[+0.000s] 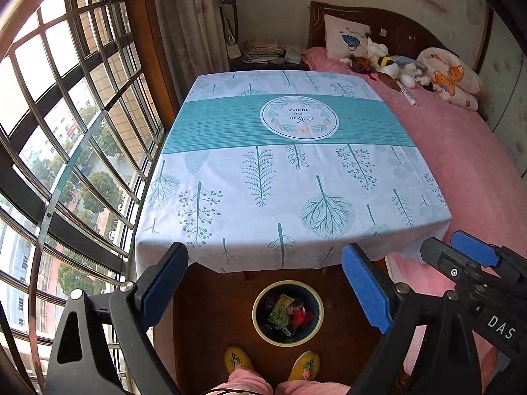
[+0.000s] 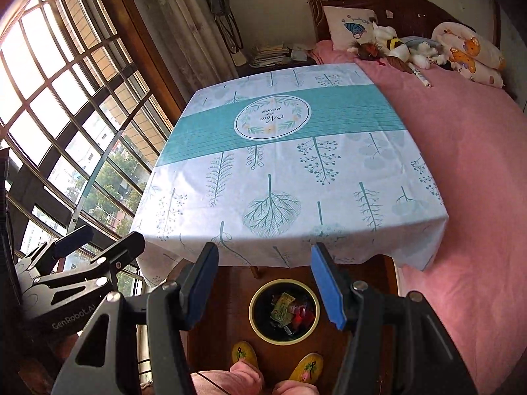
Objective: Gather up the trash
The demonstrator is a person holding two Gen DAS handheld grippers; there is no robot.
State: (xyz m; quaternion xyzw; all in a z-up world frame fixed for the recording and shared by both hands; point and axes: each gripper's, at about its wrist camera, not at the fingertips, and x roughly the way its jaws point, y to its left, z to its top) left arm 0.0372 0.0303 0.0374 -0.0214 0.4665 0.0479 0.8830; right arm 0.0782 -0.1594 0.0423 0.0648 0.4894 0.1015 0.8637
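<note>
Judging by bin (image 1: 288,312) at lower centre of frame, on floor before your slippers (image 1: 237,358): wrappers (image 1: 290,311) already inside, collection looks mostly done. Tablecloth (image 1: 290,171) above it shows no litter left; table looks cleared. Bed (image 1: 461,151) at right holds toys and pen (image 1: 406,95) only — trash or not, cannot tell. Your left gripper (image 1: 263,283) jaws apart, nothing between. Your right gripper (image 2: 263,283) likewise wide, empty. Remaining: probably nothing, or final check of bed.
</note>
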